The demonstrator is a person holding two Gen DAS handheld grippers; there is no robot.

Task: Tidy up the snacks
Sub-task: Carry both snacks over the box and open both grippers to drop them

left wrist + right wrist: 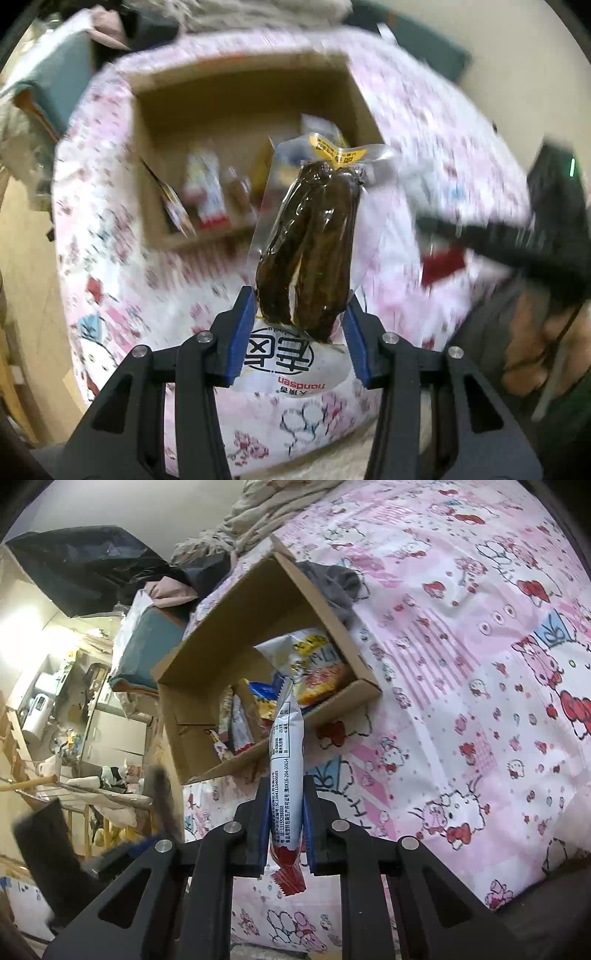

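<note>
My left gripper (300,325) is shut on a clear vacuum pack of dark brown meat (308,240) with a yellow label at its top, held up in front of an open cardboard box (243,92). The box holds several snack packets (207,195). My right gripper (286,823) is shut on a slim white, blue and red snack packet (286,746), held upright just in front of the same box (229,613), which has several packets inside (314,664). The right gripper and its arm show blurred at the right of the left wrist view (517,236).
The box lies on a bed with a pink cartoon-cat sheet (461,664). A grey cloth (338,583) lies behind the box. A crumpled blanket (258,517) and black bag (85,565) lie further back. Cluttered shelves and furniture (74,709) stand at the left.
</note>
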